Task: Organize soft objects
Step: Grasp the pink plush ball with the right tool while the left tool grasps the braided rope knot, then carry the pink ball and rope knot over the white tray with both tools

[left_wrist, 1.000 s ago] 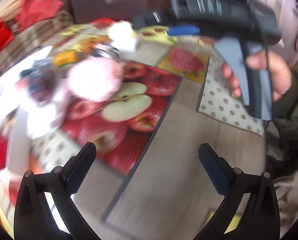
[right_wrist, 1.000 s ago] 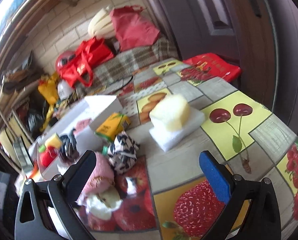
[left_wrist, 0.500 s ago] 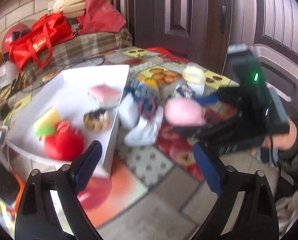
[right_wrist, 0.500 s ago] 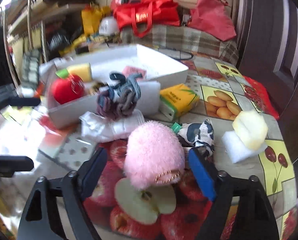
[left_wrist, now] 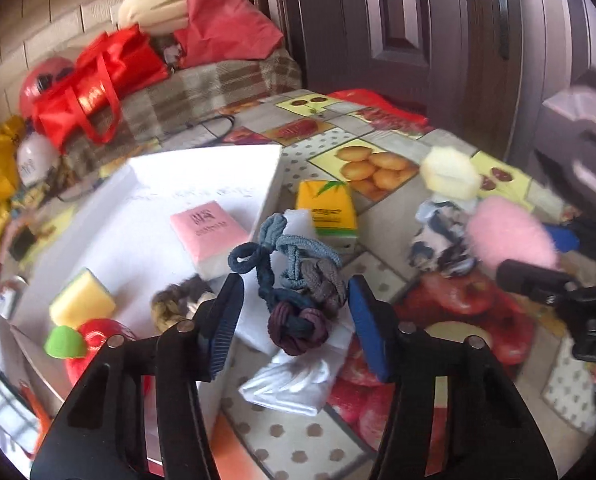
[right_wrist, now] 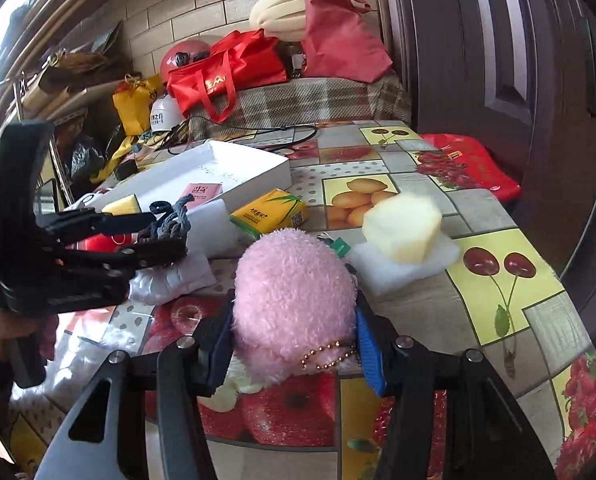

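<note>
Right wrist view: your right gripper (right_wrist: 293, 346) is clamped around the pink plush (right_wrist: 293, 300) above the table (right_wrist: 538, 320). Your left gripper (left_wrist: 293, 312) brackets the knotted hair ties (left_wrist: 298, 280), contact unclear, white tray (left_wrist: 201, 168) at ten o'clock.

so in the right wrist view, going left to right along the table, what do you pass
left gripper → yellow tissue pack → pink plush → pale sponge → cherry print

We see a fluffy pink pouch (right_wrist: 293, 304), bead chain dangling, at six o'clock; a knotted blue-and-purple braided rope (left_wrist: 298, 280) sits on white cloth (left_wrist: 293, 376) at ten o'clock.
</note>
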### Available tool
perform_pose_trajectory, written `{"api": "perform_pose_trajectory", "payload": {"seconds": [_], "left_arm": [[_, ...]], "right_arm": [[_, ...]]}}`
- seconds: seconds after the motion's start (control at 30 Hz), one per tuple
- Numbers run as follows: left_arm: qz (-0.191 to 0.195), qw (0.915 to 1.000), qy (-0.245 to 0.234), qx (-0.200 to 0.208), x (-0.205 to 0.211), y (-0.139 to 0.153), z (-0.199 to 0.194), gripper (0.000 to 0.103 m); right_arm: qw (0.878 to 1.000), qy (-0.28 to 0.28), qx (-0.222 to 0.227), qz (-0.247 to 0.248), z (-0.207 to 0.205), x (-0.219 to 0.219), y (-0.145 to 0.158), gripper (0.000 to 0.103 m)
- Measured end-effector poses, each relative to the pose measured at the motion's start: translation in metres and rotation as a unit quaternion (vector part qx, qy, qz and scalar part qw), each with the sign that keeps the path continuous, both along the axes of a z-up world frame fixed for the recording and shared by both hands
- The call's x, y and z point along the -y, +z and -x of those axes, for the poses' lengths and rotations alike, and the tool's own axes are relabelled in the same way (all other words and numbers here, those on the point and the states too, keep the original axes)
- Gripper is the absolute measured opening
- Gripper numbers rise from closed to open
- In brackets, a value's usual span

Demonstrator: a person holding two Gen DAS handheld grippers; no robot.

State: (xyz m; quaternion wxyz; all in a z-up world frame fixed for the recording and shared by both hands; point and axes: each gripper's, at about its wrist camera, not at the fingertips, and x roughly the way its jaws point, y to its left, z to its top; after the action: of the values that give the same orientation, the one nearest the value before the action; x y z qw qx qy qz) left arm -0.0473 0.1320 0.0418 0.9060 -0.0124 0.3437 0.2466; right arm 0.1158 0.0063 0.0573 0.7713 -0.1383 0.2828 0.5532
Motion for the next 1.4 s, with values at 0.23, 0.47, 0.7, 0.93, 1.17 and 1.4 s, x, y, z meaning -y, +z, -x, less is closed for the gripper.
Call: {"api": "perform_pose_trajectory", "payload": {"seconds": [0.23, 0.47, 0.7, 0.93, 1.17, 1.4], "left_arm": [[-0.022, 0.9984, -0.013, 0.051, 0.003, 0.003, 0.018, 0.022], [-0.091, 0.9809, 0.013, 0.171, 0.010, 0.014, 0.097, 0.022], [-0.075, 0.9743, 0.089, 0.193, -0.020, 0.013, 0.151, 0.022], [-0.064, 0.9713, 0.119, 0.196, -0.037, 0.009, 0.161, 0.022], [-0.070, 0.9685, 0.144, 0.190, -0.063, 0.009, 0.159, 0.023], [-0.025, 0.9699, 0.171, 0.172, -0.105, 0.005, 0.152, 0.023]], "right_arm": [[0.999, -0.004, -0.002, -0.032, 0.000, 0.004, 0.004, 0.054], [0.991, -0.023, 0.029, -0.126, 0.008, 0.032, 0.021, 0.054], [0.988, -0.021, 0.066, -0.139, 0.021, 0.024, 0.027, 0.054], [0.992, 0.040, 0.071, -0.091, 0.042, -0.015, 0.016, 0.054], [0.989, 0.089, 0.089, -0.078, 0.075, -0.045, 0.012, 0.054], [0.986, 0.138, 0.077, -0.060, 0.104, -0.086, 0.006, 0.053]]}}
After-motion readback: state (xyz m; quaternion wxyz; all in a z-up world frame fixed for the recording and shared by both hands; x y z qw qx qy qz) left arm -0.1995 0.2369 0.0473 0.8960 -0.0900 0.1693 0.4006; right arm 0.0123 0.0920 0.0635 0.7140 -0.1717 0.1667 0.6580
